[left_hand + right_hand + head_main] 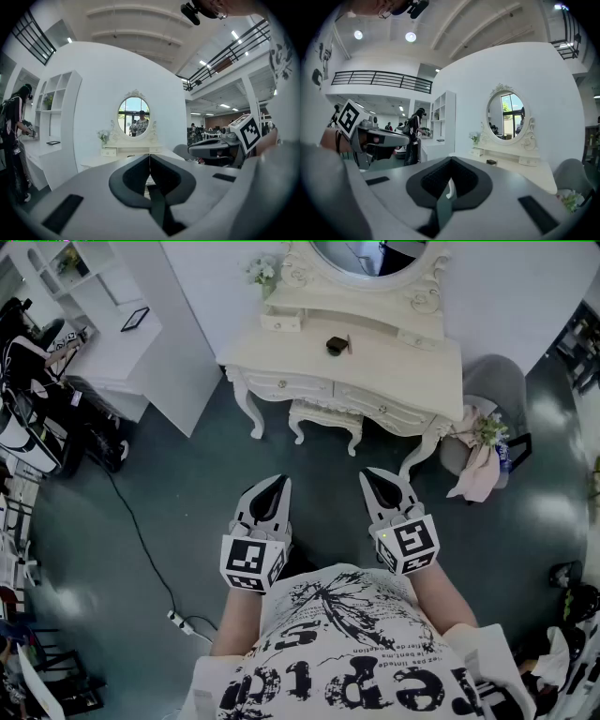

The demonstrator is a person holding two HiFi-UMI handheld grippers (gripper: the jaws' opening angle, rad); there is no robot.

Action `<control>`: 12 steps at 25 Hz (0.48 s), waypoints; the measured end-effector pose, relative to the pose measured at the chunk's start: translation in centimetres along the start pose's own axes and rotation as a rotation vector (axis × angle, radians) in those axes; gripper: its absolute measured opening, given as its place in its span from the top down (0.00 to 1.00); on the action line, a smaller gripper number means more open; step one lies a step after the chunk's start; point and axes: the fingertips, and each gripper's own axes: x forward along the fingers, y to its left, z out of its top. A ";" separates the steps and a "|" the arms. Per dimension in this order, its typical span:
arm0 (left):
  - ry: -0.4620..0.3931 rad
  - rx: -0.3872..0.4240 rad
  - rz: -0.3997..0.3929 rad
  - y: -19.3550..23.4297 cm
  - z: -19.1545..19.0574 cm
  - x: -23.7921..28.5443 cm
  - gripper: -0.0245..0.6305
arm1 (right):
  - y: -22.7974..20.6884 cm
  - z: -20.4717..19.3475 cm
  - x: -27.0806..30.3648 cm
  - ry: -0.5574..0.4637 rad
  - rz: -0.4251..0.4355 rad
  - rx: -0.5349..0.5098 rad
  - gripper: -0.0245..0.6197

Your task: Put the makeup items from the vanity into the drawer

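dark glossy floor (187, 493), white curved wall (511, 287) at the far side. cream vanity (394, 362) stands against it, with an oval mirror (366, 254) on top.

both grippers are near, over bare floor, well apart from the vanity.
- left gripper (279, 480): jaws pressed together, nothing between them.
- right gripper (367, 472): tips meeting, empty (each gripper's own view says the same).

head view only:
- two front drawers (286, 385), both flush shut
- stool (323, 416) tucked under the vanity
- grey chair (497, 381) to the right, with a pink cloth (478, 474) hanging off it

left gripper view only:
- the mirror seen square on, with a person reflected in it
- another person (16, 136) at a white shelf unit (56, 103) far left
- the vanity top sits mostly behind the closed jaws, so the item is not made out there

makeup item (337, 345): small, dark and boxy. it lies alone near the middle of the vanity top, below the mirror. the right gripper view shows it as a low dark block on the pale surface.
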 end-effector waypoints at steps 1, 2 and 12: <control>0.001 -0.001 0.001 0.1 -0.1 0.1 0.93 | 0.0 -0.1 0.1 0.001 0.000 0.000 0.94; 0.002 -0.002 0.001 0.2 -0.1 0.2 0.93 | 0.0 -0.1 0.2 0.002 -0.001 0.000 0.94; 0.015 -0.013 0.011 0.8 -0.4 0.3 0.93 | -0.1 -0.6 0.7 0.011 0.000 0.016 0.94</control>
